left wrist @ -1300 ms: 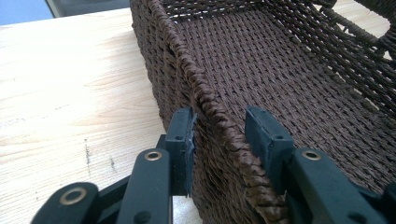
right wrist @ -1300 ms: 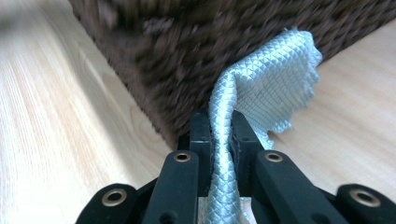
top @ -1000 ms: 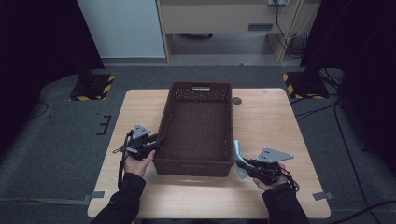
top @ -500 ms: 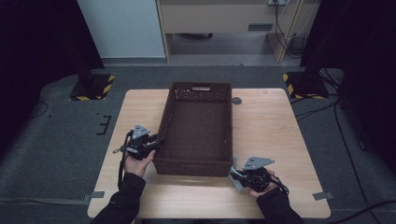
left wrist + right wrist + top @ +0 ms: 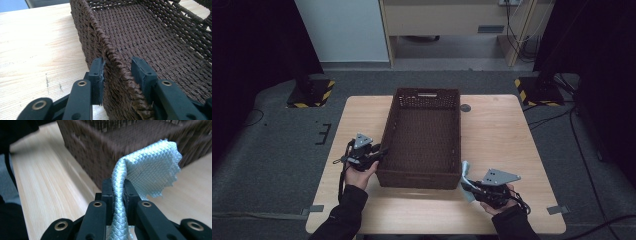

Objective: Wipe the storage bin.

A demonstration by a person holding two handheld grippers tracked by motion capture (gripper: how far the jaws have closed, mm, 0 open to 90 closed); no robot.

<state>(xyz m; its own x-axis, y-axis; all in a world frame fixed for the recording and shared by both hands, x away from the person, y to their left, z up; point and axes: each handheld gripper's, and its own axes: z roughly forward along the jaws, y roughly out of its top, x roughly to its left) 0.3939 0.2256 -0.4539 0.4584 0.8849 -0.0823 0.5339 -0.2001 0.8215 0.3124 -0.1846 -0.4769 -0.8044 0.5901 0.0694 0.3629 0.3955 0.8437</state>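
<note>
Fingers of the right gripper [image 5: 117, 192] pinch one pale-blue cloth [image 5: 150, 165]; left gripper [image 5: 117, 75] fingers straddle one basket's [image 5: 422, 135] rim, spread.

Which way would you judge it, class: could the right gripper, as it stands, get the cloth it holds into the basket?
Probably yes. The right gripper is shut on the pale cloth just outside the basket at its near corner, the basket is open-topped, and nothing lies between; it would need lifting over the rim.

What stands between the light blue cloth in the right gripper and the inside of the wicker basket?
Only the basket's near wall. The right gripper holds the light blue cloth outside that wall, near its corner, and the cloth must clear the rim to go in. The basket looks empty. The left gripper straddles the side rim, off that path.
</note>
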